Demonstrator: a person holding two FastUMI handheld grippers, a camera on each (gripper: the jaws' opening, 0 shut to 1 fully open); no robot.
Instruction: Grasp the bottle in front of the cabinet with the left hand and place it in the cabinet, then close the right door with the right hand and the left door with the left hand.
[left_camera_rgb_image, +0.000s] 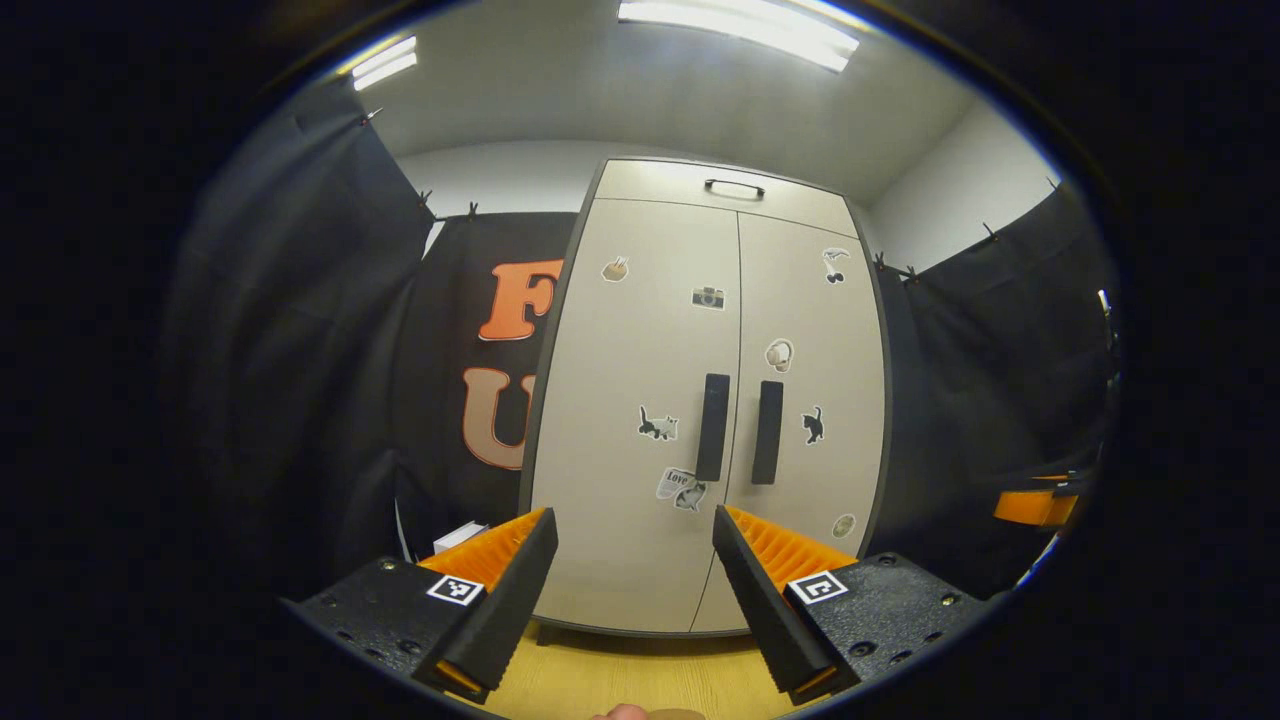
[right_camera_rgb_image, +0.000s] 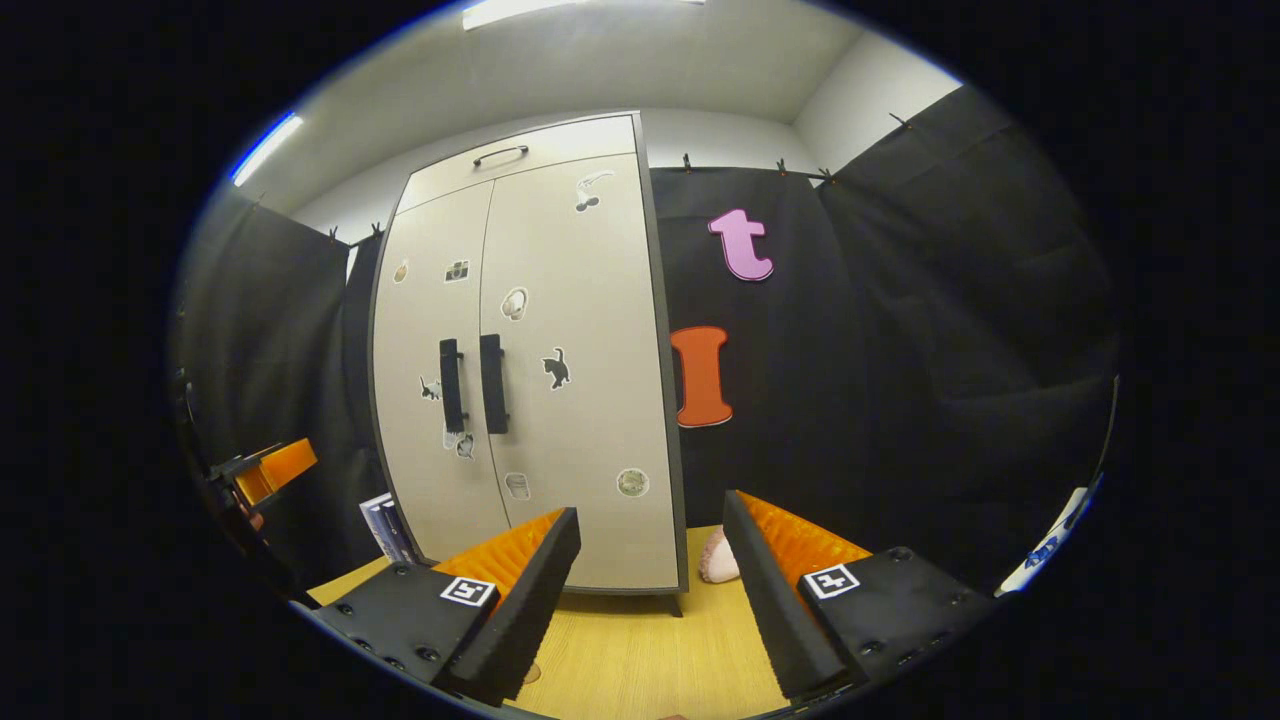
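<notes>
The beige cabinet (left_camera_rgb_image: 640, 400) stands on a wooden table, and both of its doors are shut. Two dark vertical handles (left_camera_rgb_image: 712, 427) sit side by side at the middle seam. My left gripper (left_camera_rgb_image: 633, 520) faces the doors a short way off, open with nothing between its fingers. In the right gripper view the cabinet (right_camera_rgb_image: 560, 400) stands to the left of centre, its handles (right_camera_rgb_image: 493, 383) close together. My right gripper (right_camera_rgb_image: 650, 510) is open and holds nothing, pointing at the cabinet's right edge. A small pink and tan shape (left_camera_rgb_image: 625, 712) peeks in at the bottom; I cannot tell what it is.
A pale pink object (right_camera_rgb_image: 718, 560) lies on the table beside the cabinet's right foot. A white box (left_camera_rgb_image: 460, 535) sits left of the cabinet. The wooden table (right_camera_rgb_image: 640, 650) stretches in front. The other gripper (right_camera_rgb_image: 270, 470) shows at the far left edge.
</notes>
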